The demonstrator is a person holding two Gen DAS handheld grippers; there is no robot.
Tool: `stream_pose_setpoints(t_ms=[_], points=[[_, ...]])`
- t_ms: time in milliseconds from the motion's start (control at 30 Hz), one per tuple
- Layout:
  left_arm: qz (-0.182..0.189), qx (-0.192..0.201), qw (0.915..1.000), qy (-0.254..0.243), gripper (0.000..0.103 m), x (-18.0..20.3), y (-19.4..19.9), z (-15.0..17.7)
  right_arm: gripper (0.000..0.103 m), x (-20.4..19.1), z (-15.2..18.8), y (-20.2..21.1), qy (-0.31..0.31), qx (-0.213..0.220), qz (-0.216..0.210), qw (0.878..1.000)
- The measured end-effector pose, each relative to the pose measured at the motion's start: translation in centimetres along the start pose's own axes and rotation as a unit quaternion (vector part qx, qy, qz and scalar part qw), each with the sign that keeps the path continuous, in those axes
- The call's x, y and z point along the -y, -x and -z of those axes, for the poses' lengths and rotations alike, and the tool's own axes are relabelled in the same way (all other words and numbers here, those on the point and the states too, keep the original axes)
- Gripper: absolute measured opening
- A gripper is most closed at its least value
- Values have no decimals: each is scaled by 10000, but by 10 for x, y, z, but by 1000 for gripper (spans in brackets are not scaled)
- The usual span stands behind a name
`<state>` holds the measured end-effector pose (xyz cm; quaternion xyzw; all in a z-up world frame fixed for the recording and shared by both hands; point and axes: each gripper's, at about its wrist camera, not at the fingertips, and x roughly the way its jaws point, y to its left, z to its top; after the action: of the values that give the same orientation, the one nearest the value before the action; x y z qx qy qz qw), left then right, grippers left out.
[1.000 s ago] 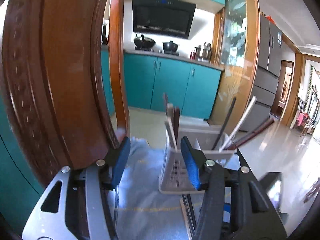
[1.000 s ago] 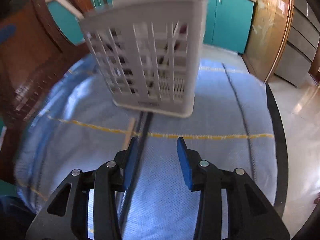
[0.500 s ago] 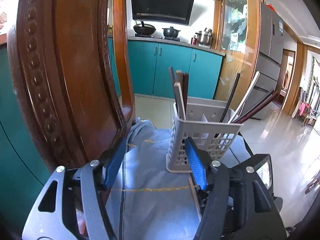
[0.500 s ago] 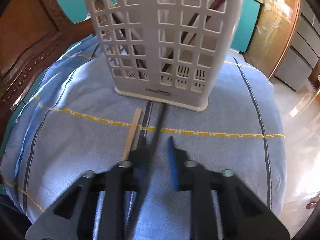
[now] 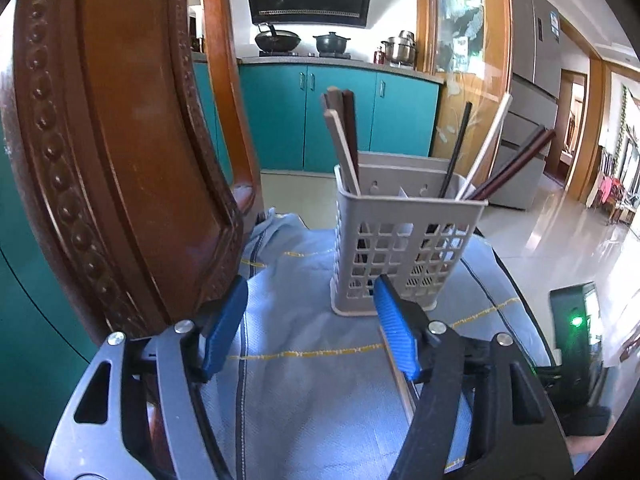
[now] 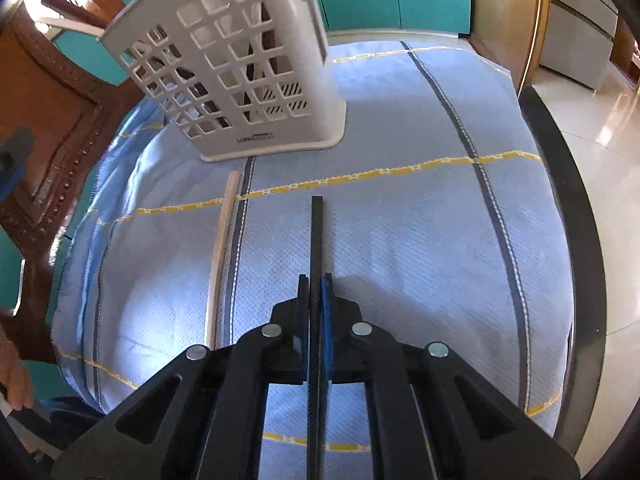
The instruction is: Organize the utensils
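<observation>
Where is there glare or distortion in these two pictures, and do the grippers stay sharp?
Left wrist view: sun glare on the floor, the chair back bent by the fisheye, the open left gripper sharp. Right wrist view: the basket leans from distortion, the right gripper and its black chopstick sharp.

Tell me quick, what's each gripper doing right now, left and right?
Left gripper: open, holding nothing.
Right gripper: closed on the black chopstick.

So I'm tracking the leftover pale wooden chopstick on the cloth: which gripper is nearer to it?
Left. The left gripper is open, one finger over the pale chopstick; the right gripper, clamping the black chopstick, sits beside it.
</observation>
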<state>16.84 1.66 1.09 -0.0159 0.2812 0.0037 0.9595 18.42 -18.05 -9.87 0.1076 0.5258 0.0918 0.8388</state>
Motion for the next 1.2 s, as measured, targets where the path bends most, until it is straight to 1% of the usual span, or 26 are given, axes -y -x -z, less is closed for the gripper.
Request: stream_pose_setpoints(t_ms=[67, 100, 167, 267, 433, 500, 600, 733, 933, 1000, 1100, 1133, 1200], points=[[10, -102, 9999, -66, 68, 4, -3, 3, 10, 3, -1, 4, -24, 105, -19, 9999], [25, -191, 9998, -89, 68, 6, -6, 4, 11, 7, -2, 9, -39, 188, 15, 9998], [65, -351, 9993, -74, 68, 7, -12, 7, 16, 9, -3, 15, -62, 365, 128, 9992], [204, -626, 9978, 3, 69, 8, -20, 13, 24, 14, -5, 18, -187, 417, 174, 9988], [393, -1191, 9921, -42, 70, 18, -36, 29, 25, 23, -4, 15, -413, 298, 202, 9985], [489, -1475, 9878, -55, 70, 24, -45, 36, 25, 29, -3, 18, -424, 305, 229, 9984], [647, -1746, 9825, -21, 70, 30, -55, 46, 26, 29, -4, 19, -411, 333, 244, 9983], [680, -1874, 9798, -133, 70, 39, -60, 56, 31, 29, -2, 22, -409, 368, 289, 9981], [773, -2002, 9762, -313, 70, 53, -65, 65, 31, 34, -3, 24, -519, 378, 301, 9975], [863, -2105, 9733, -318, 70, 58, -70, 71, 32, 36, -3, 24, -564, 377, 303, 9972], [906, -2249, 9694, -374, 60, 62, -74, 77, 33, 38, -3, 23, -595, 367, 305, 9971], [878, -2297, 9684, -422, 57, 63, -76, 79, 34, 38, -3, 24, -599, 362, 302, 9971], [790, -2276, 9692, -520, 55, 66, -77, 81, 34, 39, -3, 24, -606, 358, 307, 9970]])
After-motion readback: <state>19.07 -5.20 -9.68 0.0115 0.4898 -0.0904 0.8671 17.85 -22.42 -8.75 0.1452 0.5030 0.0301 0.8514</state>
